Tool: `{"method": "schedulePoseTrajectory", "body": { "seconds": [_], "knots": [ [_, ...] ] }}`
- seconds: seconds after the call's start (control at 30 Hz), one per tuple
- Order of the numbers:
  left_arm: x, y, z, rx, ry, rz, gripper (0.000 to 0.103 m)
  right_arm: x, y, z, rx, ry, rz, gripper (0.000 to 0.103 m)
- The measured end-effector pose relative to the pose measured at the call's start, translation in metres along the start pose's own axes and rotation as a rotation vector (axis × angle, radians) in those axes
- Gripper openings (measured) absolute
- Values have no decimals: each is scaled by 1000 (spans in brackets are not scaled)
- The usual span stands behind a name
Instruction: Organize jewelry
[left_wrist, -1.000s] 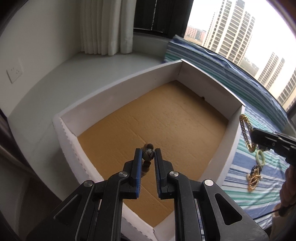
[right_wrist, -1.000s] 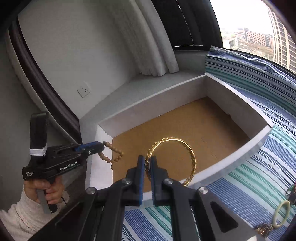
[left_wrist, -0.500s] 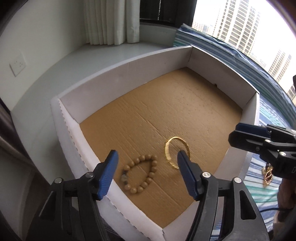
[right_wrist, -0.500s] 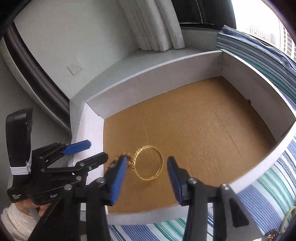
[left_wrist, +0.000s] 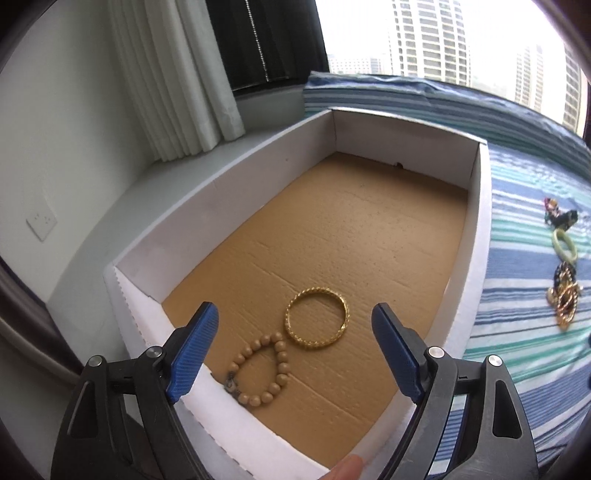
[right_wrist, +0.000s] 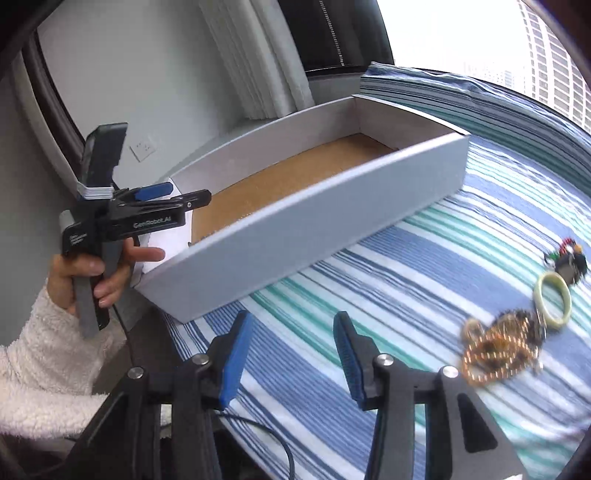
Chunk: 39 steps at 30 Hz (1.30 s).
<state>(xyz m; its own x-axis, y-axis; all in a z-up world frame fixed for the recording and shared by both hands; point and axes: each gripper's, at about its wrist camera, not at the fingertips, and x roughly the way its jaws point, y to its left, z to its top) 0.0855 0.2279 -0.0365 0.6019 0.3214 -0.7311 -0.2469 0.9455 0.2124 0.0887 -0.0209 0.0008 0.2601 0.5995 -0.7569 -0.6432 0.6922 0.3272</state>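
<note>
- The left gripper (left_wrist: 293, 352) hangs over the near end of the white box (left_wrist: 236, 184), jaws spread wide and holding nothing.
- Inside the box, on its brown cardboard floor, lie a gold chain bangle (left_wrist: 316, 318) and a wooden bead bracelet (left_wrist: 258, 371); the two touch or very nearly touch, and the beads sit right against the near wall.
- The right gripper (right_wrist: 291, 356) is outside the box, above the striped cloth (right_wrist: 388, 280), jaws also parted and empty.
- Still unsorted on the cloth, well apart from the box: a pale green jade-like bangle (right_wrist: 553, 304), a tangle of gold-and-dark chains (right_wrist: 498, 349), and a small dark multicoloured piece (right_wrist: 567, 258).
- Judged risks for the next pick:
- The chain pile looks knotted with the green bangle's edge; pinching one strand could drag the others along or drop them mid-carry.
- The smooth green bangle lies flat, so the jaws may slip off its rim or bunch the cloth beneath.
- The right view is motion-blurred, so fine alignment is doubtful.
- Dropping new pieces onto the two already in the box could tangle them.
</note>
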Motion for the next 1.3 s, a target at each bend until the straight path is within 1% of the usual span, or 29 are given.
{"method": "schedulePoseTrajectory", "body": {
  "seconds": [0.03,0.07,0.13,0.17,0.27,0.4,0.5,0.63,0.73,0.8,0.83,0.87,0.93,0.97,1.0,1.03,1.1,1.23,1.3],
  "knots": [
    [3,-6,-2,28,20,25,84,-8,-7,-10,33,-11,-6,46],
    [3,-10,-3,53,23,53,81,-17,-14,-20,62,-23,-15,46],
    [-2,-12,-5,71,-11,104,83,-33,-27,-37,115,-49,-46,46],
    [-1,-12,-5,68,-9,113,84,-40,-33,-44,135,-59,-62,46],
    [-1,-4,-8,28,15,80,84,-55,-48,-62,180,-76,-108,46],
    [-6,3,-16,-17,37,55,84,-62,-63,-67,239,-92,-140,46],
    [-13,1,-24,-13,49,54,84,-66,-70,-72,262,-103,-160,46],
    [-19,-4,-32,-11,52,59,84,-71,-72,-81,260,-108,-182,46],
    [-24,-2,-28,-38,18,77,85,-74,-70,-83,255,-110,-225,46],
    [-38,2,-23,-79,-41,83,86,-78,-69,-85,249,-112,-266,46],
    [-48,3,-20,-102,-80,75,90,-82,-68,-85,243,-114,-291,48],
    [-60,4,-17,-122,-124,62,96,-86,-68,-86,238,-119,-315,52],
    [-84,2,-12,-149,-212,30,100,-96,-69,-89,240,-133,-355,74],
    [-94,-3,-10,-153,-248,15,101,-101,-70,-90,244,-139,-374,78],
    [-103,-8,-8,-151,-266,0,102,-106,-71,-92,249,-145,-392,81],
    [-110,-15,-6,-142,-274,-26,102,-110,-72,-94,253,-152,-409,81],
    [-119,-31,-4,-114,-264,-115,102,-118,-74,-97,261,-167,-445,81],
    [-125,-72,-9,-78,-201,-325,102,-132,-79,-106,279,-207,-502,81],
    [-123,-95,-18,-73,-151,-437,102,-142,-81,-111,289,-243,-499,81]
  ]
}}
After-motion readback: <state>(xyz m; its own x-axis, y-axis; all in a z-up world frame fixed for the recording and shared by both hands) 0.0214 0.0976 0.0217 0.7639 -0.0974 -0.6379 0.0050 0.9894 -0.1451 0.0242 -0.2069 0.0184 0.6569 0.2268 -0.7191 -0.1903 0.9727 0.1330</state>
